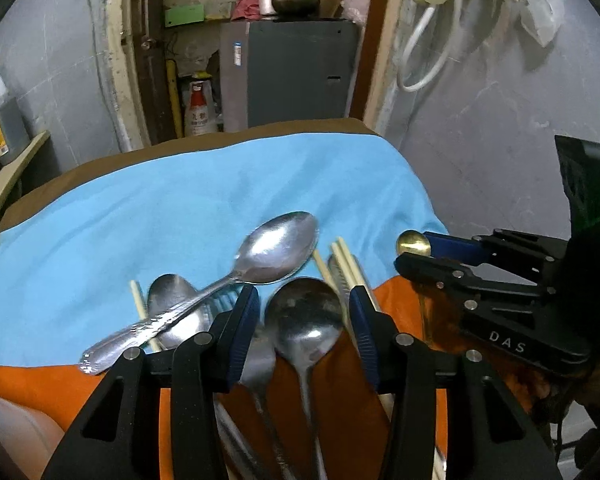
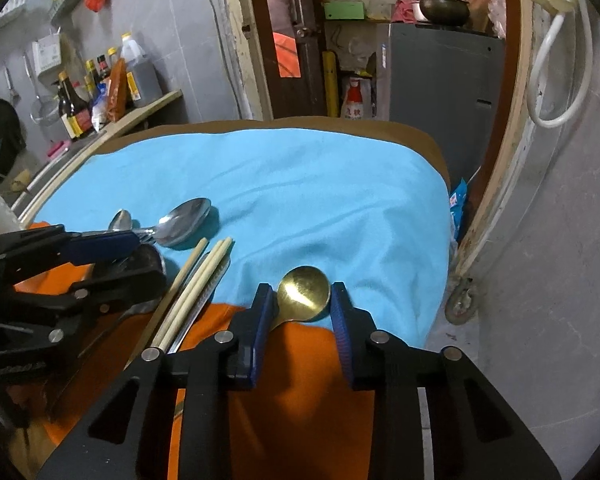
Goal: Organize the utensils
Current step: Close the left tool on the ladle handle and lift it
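Observation:
Several utensils lie on an orange cloth (image 1: 340, 408) over a blue cloth (image 1: 180, 208). My left gripper (image 1: 304, 300) is open, its fingers on either side of a steel spoon (image 1: 304, 320). A larger steel spoon (image 1: 276, 248) lies tilted across another spoon (image 1: 168, 296) to the left. Wooden chopsticks (image 1: 346, 260) lie to the right. My right gripper (image 2: 302, 294) is open around the bowl of a gold spoon (image 2: 305, 292); whether it touches the spoon I cannot tell. The gold spoon (image 1: 413, 242) and right gripper also show in the left wrist view.
A table (image 2: 428, 136) bears the cloths; its right edge drops off by a grey wall (image 2: 560, 280). Bottles (image 2: 80, 108) stand on a shelf at left. A grey fridge (image 1: 300, 76) stands behind in a doorway. A pale bowl (image 1: 12, 436) sits at lower left.

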`<state>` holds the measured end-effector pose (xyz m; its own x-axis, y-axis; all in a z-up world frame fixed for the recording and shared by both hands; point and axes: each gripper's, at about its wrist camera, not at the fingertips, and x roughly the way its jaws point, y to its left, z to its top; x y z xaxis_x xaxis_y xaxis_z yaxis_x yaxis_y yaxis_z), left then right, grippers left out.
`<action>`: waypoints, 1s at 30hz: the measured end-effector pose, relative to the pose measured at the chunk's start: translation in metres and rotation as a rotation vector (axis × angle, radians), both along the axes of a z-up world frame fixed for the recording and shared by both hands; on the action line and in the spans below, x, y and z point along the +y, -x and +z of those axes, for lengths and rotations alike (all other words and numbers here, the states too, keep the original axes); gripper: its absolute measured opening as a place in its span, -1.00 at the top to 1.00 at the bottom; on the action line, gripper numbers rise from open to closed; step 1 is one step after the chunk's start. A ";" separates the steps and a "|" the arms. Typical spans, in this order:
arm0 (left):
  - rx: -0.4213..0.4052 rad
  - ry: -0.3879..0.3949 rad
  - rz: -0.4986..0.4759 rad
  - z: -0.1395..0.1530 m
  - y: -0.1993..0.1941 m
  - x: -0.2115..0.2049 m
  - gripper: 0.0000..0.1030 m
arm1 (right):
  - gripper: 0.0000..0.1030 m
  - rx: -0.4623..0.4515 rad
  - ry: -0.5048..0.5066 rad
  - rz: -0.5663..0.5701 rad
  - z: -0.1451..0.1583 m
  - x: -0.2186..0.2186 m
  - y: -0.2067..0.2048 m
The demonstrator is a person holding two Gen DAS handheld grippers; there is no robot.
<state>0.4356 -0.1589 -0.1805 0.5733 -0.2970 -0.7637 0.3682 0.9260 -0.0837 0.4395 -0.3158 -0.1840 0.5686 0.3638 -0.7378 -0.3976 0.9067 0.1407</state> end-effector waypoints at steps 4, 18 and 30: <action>-0.012 -0.068 -0.028 -0.006 0.001 -0.012 0.19 | 0.54 -0.006 -0.017 0.002 0.000 -0.003 0.005; 0.027 -0.074 -0.046 -0.015 -0.005 -0.006 0.20 | 0.27 -0.012 -0.016 0.014 0.001 0.001 0.022; 0.014 -0.026 -0.069 -0.014 0.004 0.000 0.26 | 0.59 0.013 -0.060 -0.016 -0.001 -0.011 0.016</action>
